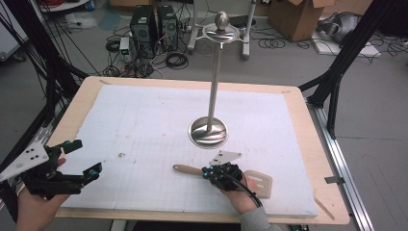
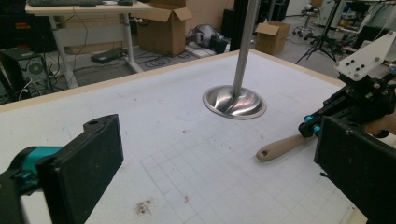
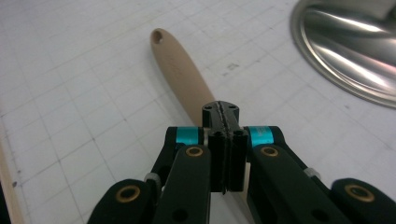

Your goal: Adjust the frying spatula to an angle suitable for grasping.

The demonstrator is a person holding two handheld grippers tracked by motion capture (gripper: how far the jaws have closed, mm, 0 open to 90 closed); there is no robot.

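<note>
Where the white mat (image 1: 144,125) covers the table: wooden spatula (image 1: 188,169), lying flat at 6 o'clock from the steel stand (image 1: 209,131), handle toward 9 o'clock. Right gripper (image 3: 221,108): jaws clenched over the spatula's handle; whether they pinch it cannot be told. Left gripper (image 1: 82,160): at 8 o'clock, jaws spread, holding nothing

A wooden spatula (image 1: 226,176) lies near the worktop's (image 1: 144,120) near edge, handle pointing left. The right gripper (image 1: 211,172) sits over its handle, fingers together. Just beyond stands a metal stand (image 1: 210,130) on a round base. The left gripper (image 1: 84,161) hovers at the near left corner, fingers apart.
</note>
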